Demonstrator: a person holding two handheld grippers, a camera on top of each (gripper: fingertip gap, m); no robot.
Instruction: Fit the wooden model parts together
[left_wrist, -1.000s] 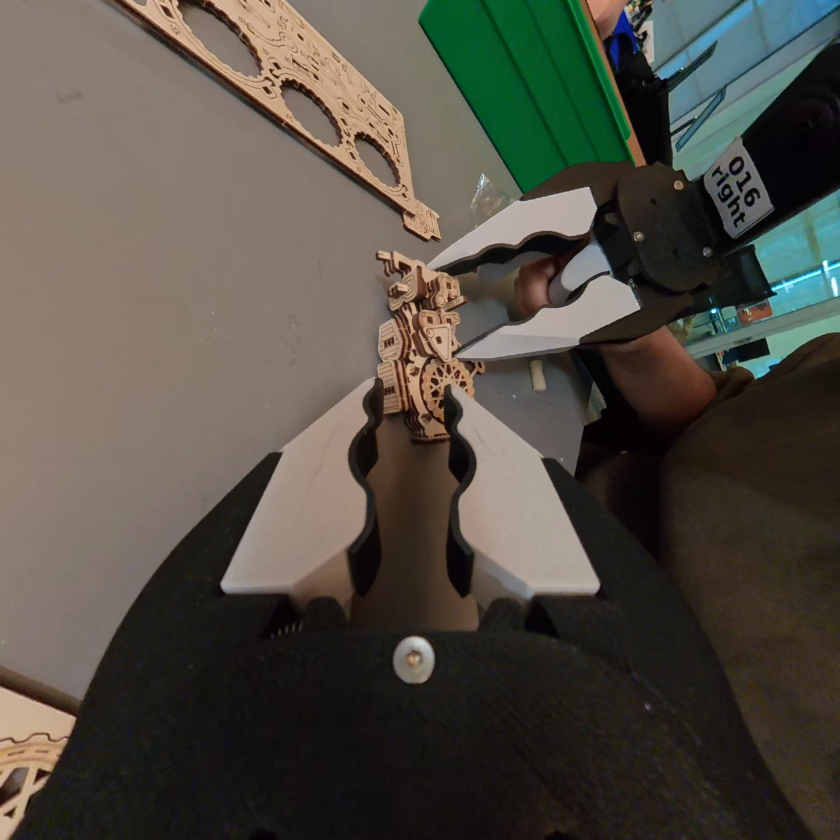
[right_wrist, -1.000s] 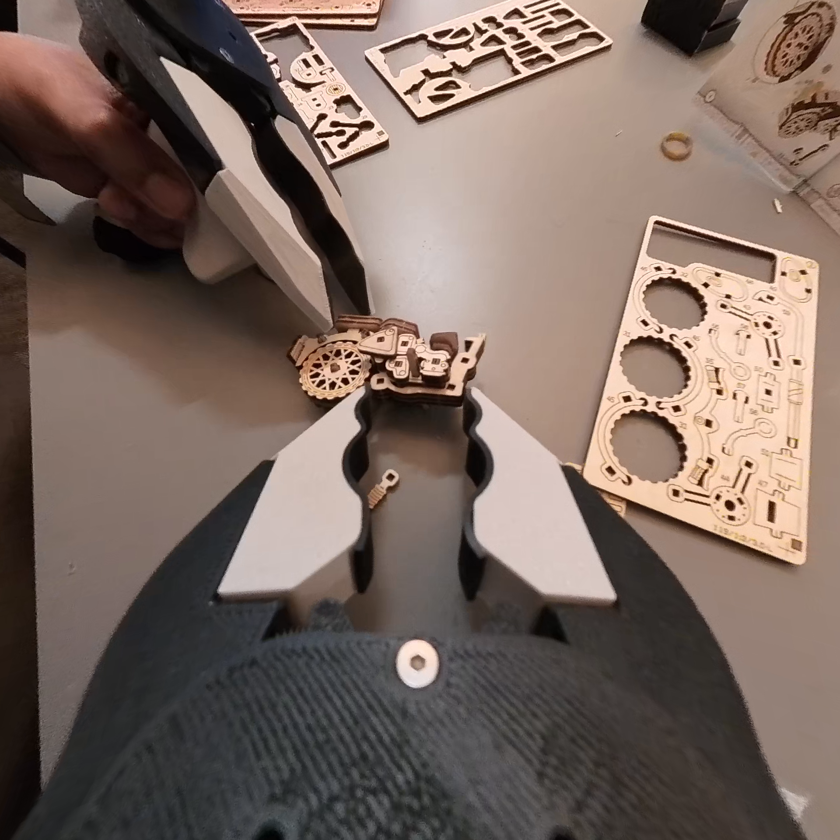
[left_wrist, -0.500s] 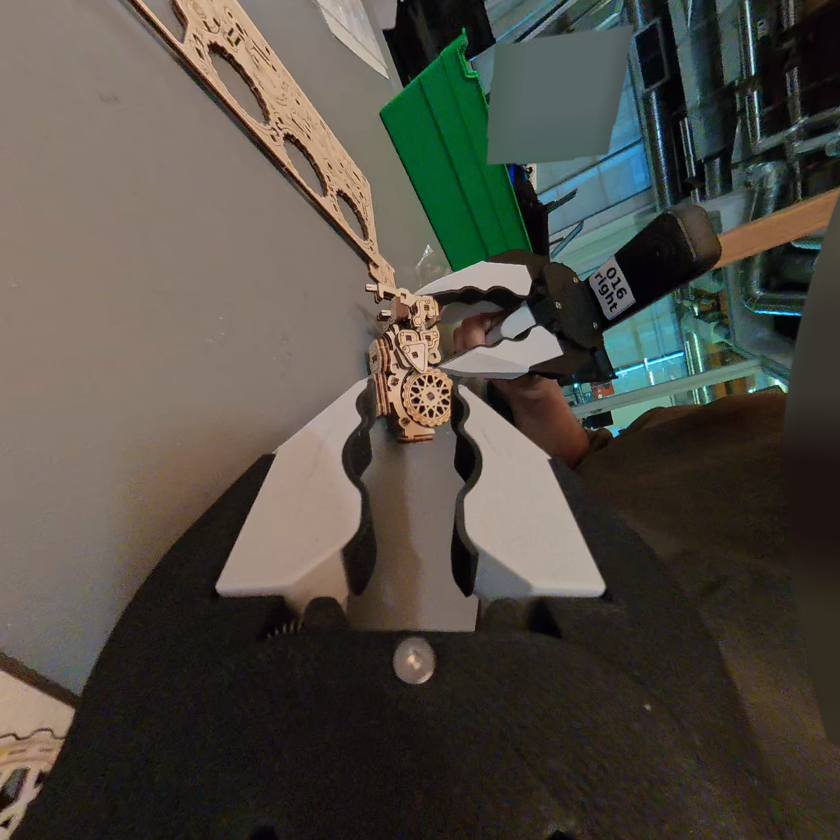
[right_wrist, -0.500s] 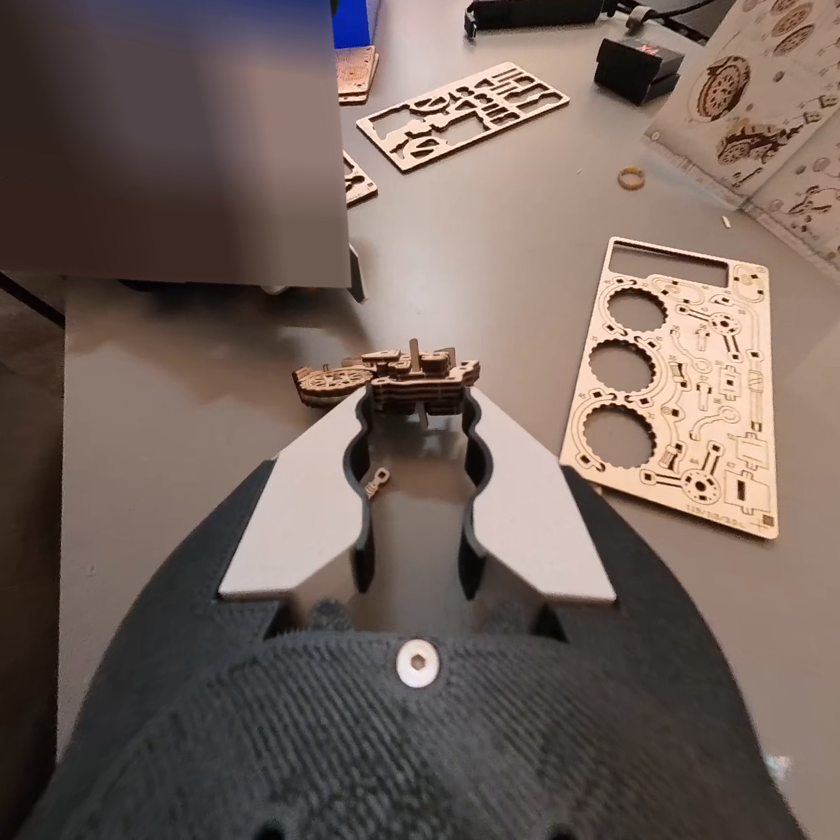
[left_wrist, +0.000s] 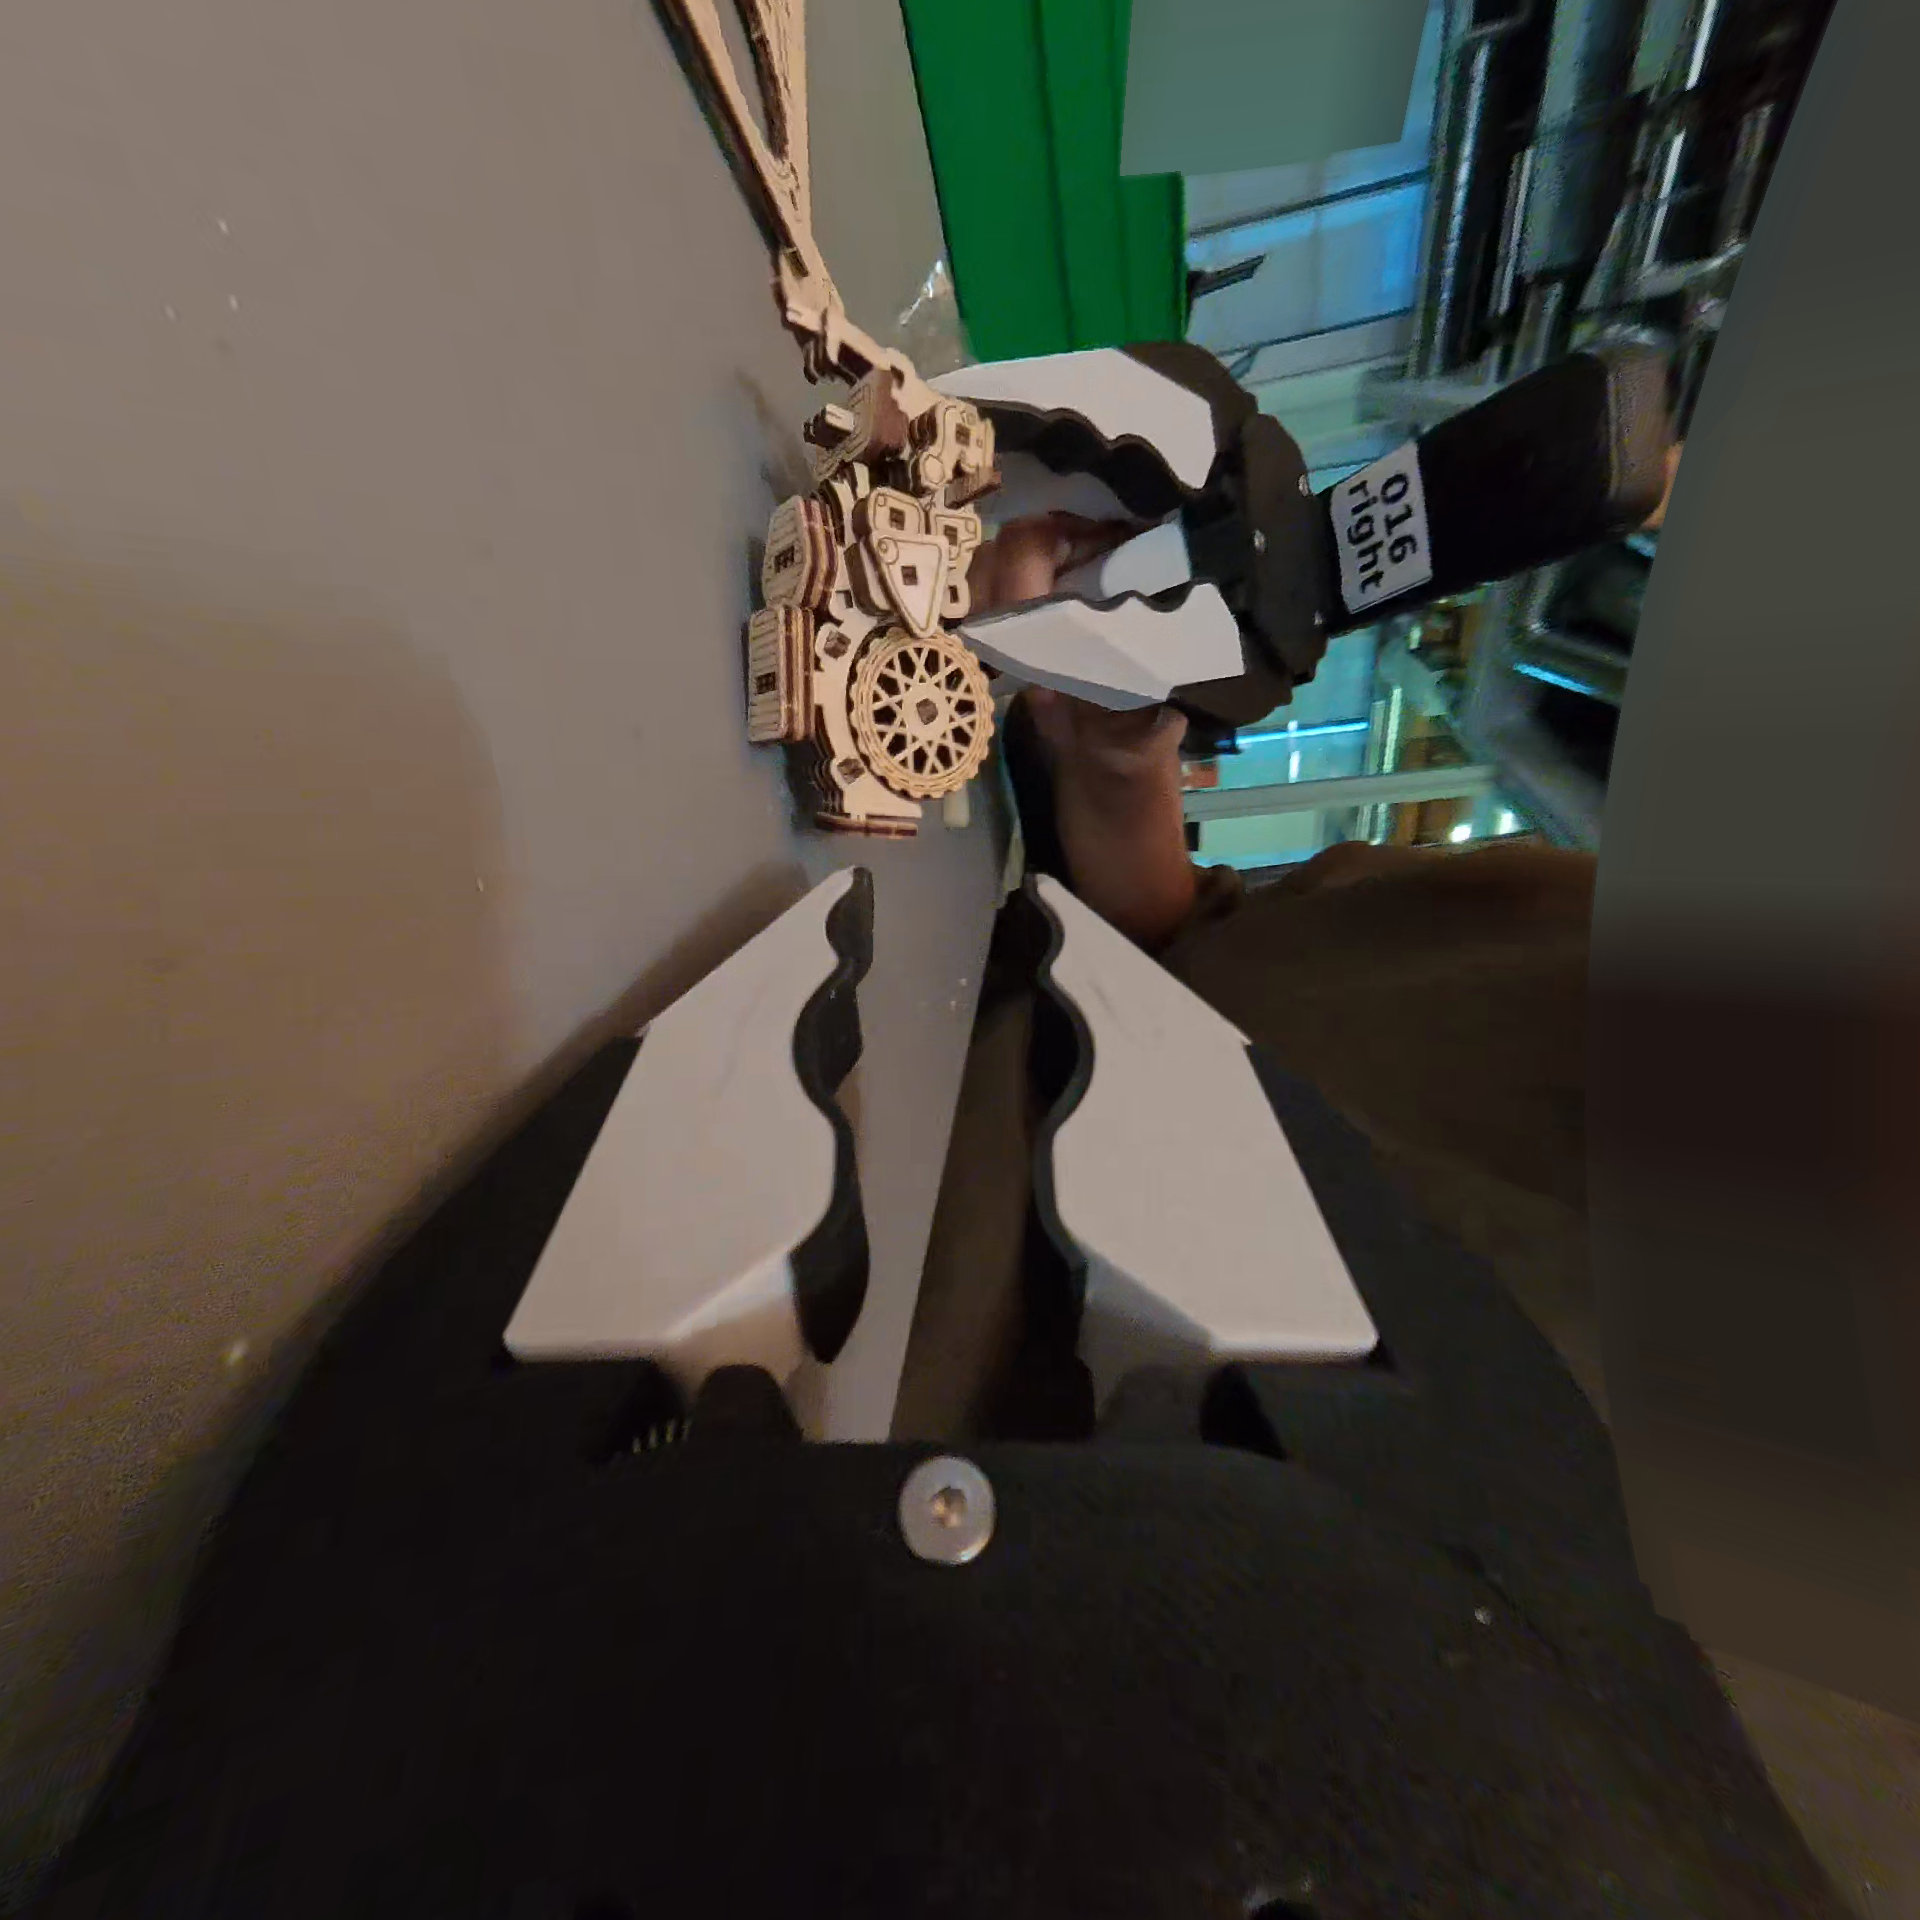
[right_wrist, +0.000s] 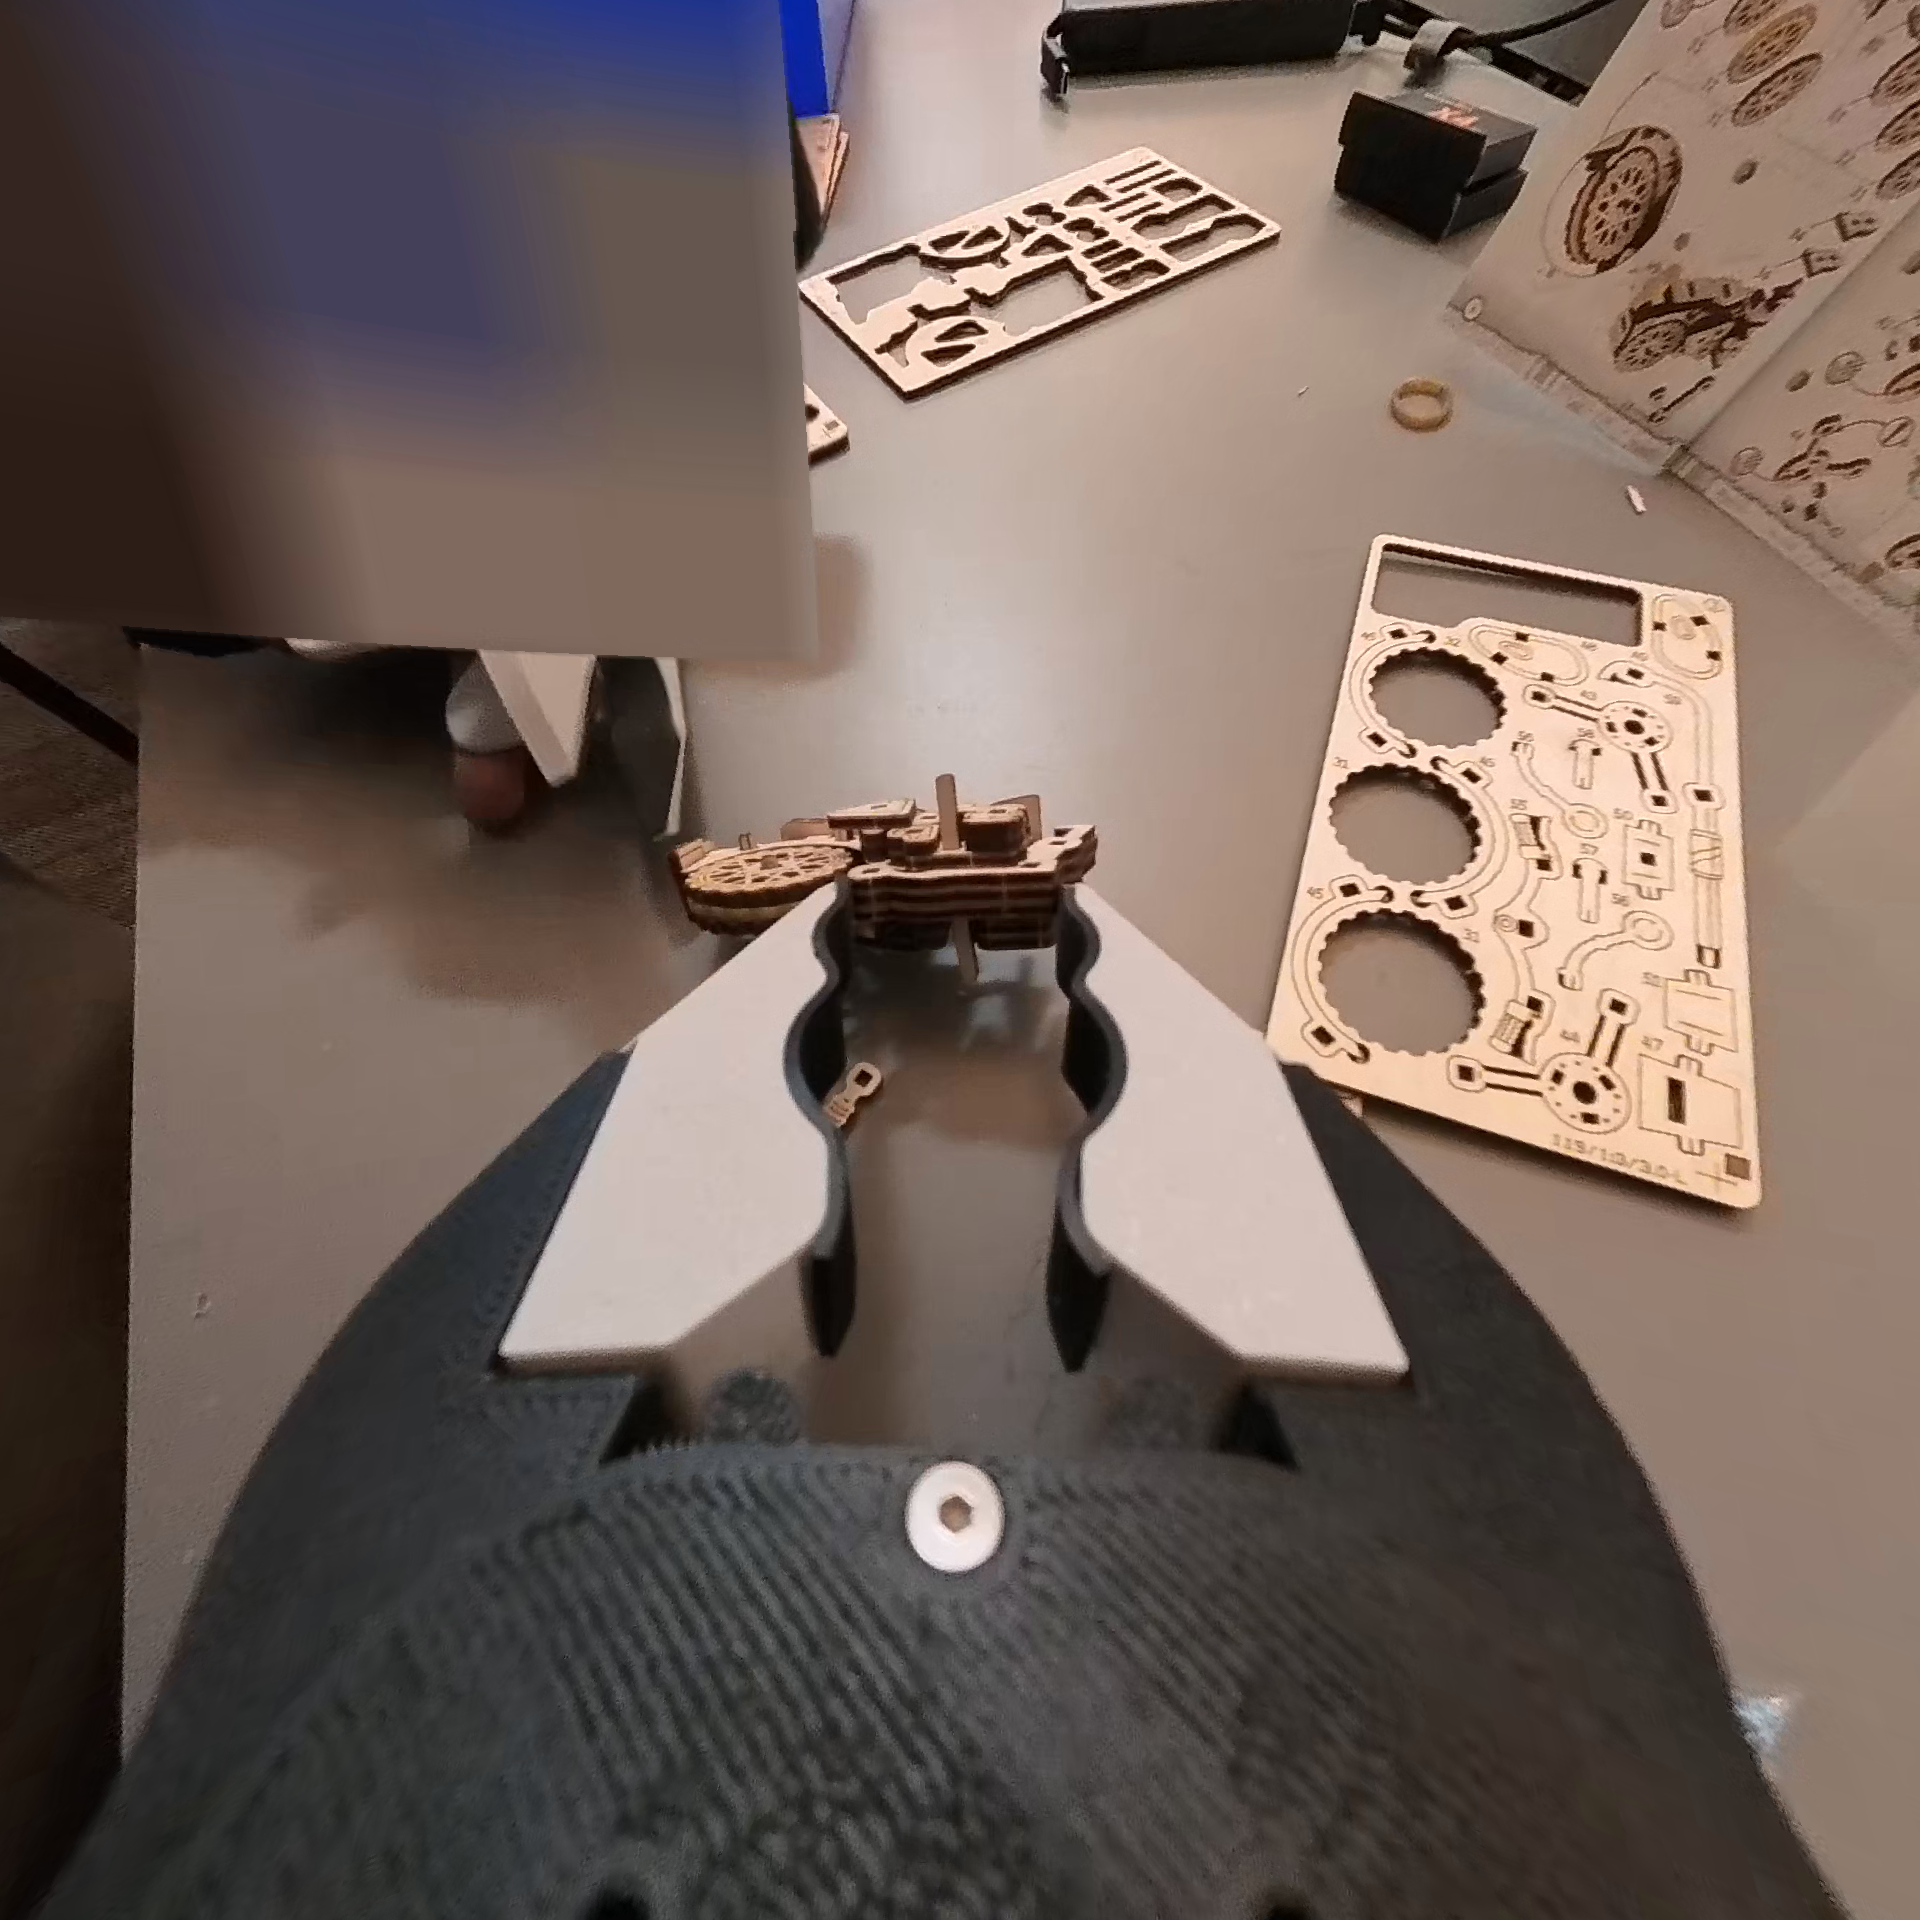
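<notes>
Right gripper (right_wrist: 951, 904) clamping the wooden model (right_wrist: 914, 868) just above the grey bench (right_wrist: 1039, 623); left gripper (left_wrist: 945, 894) hanging empty beside it.

Going from largest to smallest: the bench is carrying a cut-out wooden sheet (right_wrist: 1527, 883) with 3 round toothed holes on the right, a second emptied wooden sheet (right_wrist: 1039, 270) farther back, a printed instruction sheet (right_wrist: 1714, 260) at the far right and a black box (right_wrist: 1429, 156) behind. The model, its spoked wheel (left_wrist: 920, 712) facing the left wrist view, is sitting gripped between the right gripper's fingertips. The left gripper's jaws are standing narrowly parted with nothing between them, just short of the model. A tiny loose wooden piece (right_wrist: 852, 1091) is lying under the right gripper, and a small ring (right_wrist: 1420, 402) is lying well apart, near the instruction sheet.
</notes>
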